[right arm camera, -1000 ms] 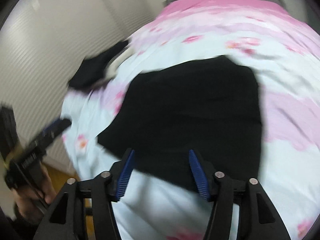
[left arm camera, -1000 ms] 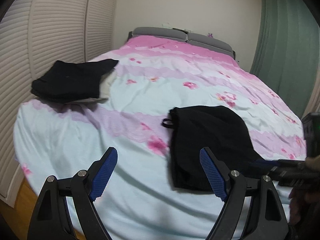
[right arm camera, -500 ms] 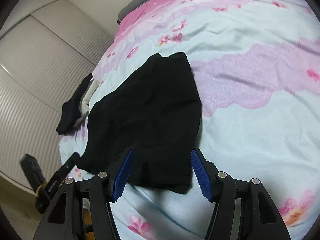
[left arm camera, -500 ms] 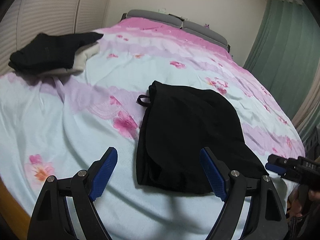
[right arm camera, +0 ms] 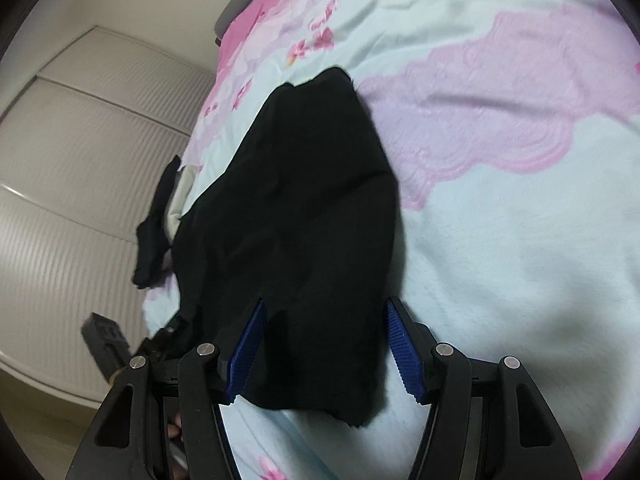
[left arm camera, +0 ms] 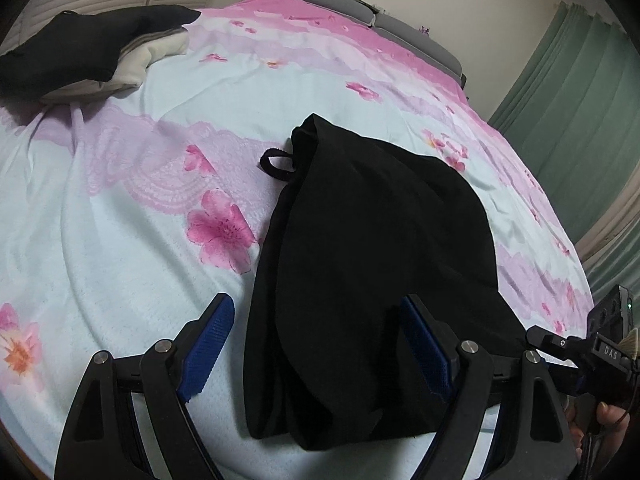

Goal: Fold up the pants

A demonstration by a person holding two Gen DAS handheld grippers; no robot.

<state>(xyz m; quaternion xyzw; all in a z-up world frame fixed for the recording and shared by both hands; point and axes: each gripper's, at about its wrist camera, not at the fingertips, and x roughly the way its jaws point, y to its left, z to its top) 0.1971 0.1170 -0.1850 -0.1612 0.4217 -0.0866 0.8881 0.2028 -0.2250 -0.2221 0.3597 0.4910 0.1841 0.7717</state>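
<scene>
Black pants (left arm camera: 372,264) lie folded in a bundle on the floral bedspread (left arm camera: 120,208), a small loop sticking out at the far left corner. My left gripper (left arm camera: 320,344) is open, its jaws on either side of the bundle's near left edge. In the right wrist view the pants (right arm camera: 304,216) stretch away from my right gripper (right arm camera: 324,352), which is open with the near end of the cloth between its jaws. The right gripper also shows at the right edge of the left wrist view (left arm camera: 580,356).
A stack of folded dark and cream clothes (left arm camera: 92,52) sits at the far left of the bed, near the slatted wardrobe doors (right arm camera: 80,168). A grey headboard (left arm camera: 360,8) is at the far end. Green curtains (left arm camera: 580,92) hang on the right.
Both grippers have moved in closer to the pants, which now lie between each pair of open jaws. The pants have not visibly moved.
</scene>
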